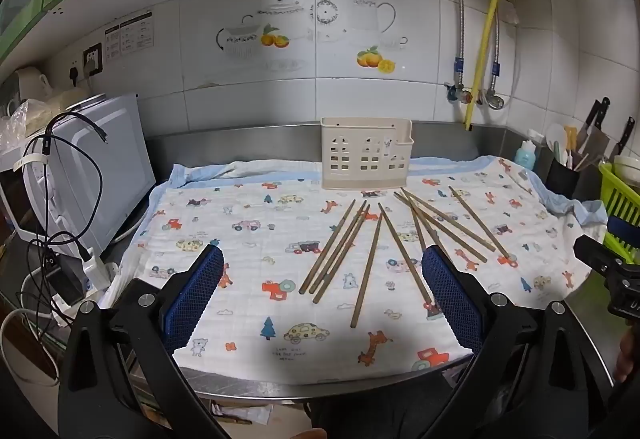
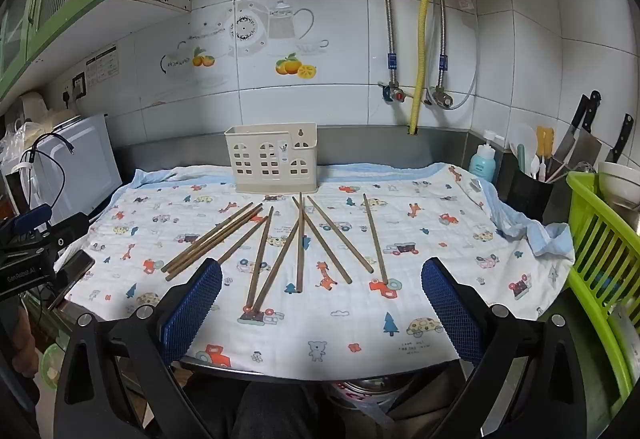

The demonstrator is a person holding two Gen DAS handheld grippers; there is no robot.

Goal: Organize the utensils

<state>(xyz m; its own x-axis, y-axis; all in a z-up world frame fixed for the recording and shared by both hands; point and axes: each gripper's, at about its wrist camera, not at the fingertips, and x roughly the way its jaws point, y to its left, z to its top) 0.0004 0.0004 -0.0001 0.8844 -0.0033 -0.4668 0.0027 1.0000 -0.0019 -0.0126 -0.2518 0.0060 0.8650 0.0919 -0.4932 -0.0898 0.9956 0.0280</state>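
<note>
A: How much of the sorting is done?

B: Nothing is seen to be done. All the brown wooden chopsticks (image 2: 276,243) are still scattered in a loose fan on the white cartoon-print cloth (image 2: 420,239) spread over the steel worktop (image 1: 248,385). The cream plastic utensil holder with window cut-outs (image 2: 272,159) is stood upright behind them at the back wall, and no chopstick is seen in it.

A: And the grippers?

B: The left gripper (image 1: 320,295) is held wide open over the near edge, nothing between its blue pads. The right gripper (image 2: 320,303) is likewise spread wide and empty.

A: Room to move?

B: On the left, a white microwave (image 1: 100,167) with trailing black cables (image 1: 60,199) is set just beside the cloth. The middle is left open. On the right, a green plastic rack (image 2: 600,251) and a black pot of kitchen tools (image 2: 528,191) are placed close by.
</note>
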